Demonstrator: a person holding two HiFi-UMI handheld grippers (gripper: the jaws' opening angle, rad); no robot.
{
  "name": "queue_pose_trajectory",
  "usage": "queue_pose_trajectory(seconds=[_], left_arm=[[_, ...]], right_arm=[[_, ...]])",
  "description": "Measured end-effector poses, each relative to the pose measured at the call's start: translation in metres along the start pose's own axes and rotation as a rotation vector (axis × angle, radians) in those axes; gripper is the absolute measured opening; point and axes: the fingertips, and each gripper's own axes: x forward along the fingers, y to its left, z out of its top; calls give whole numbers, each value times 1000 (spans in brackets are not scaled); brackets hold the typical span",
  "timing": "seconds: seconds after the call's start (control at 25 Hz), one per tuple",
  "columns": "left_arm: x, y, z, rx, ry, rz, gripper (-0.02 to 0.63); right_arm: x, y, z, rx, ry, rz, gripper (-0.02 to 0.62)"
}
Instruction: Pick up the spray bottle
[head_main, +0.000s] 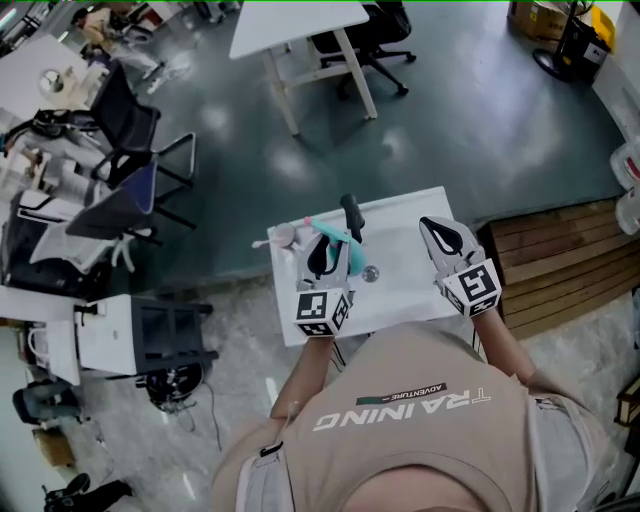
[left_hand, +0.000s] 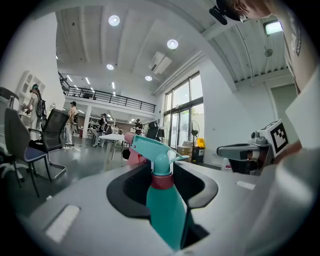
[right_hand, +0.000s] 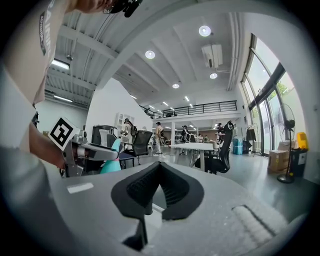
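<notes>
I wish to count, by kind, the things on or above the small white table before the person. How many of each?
Grippers: 2, left gripper, right gripper
Teal spray bottle: 1
Black object: 1
Small round object: 1
Pale pink object: 1
Total: 6

Count from where I stand: spray bottle (left_hand: 167, 210): one | grippers: two, left gripper (head_main: 330, 250) and right gripper (head_main: 440, 232) | small white table (head_main: 405, 290): one | office chairs (head_main: 125, 115): three in plain sight | long white desk (head_main: 300, 25): one | wooden platform (head_main: 555, 262): one | person (head_main: 400, 430) holding the grippers: one
</notes>
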Motion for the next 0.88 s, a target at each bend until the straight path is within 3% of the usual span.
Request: queue_pose_trajectory(seconds=[0.88], left_arm=[[-13, 4, 1, 8, 3, 17, 155]], right_arm=[[12, 10, -4, 2, 5, 52, 2]])
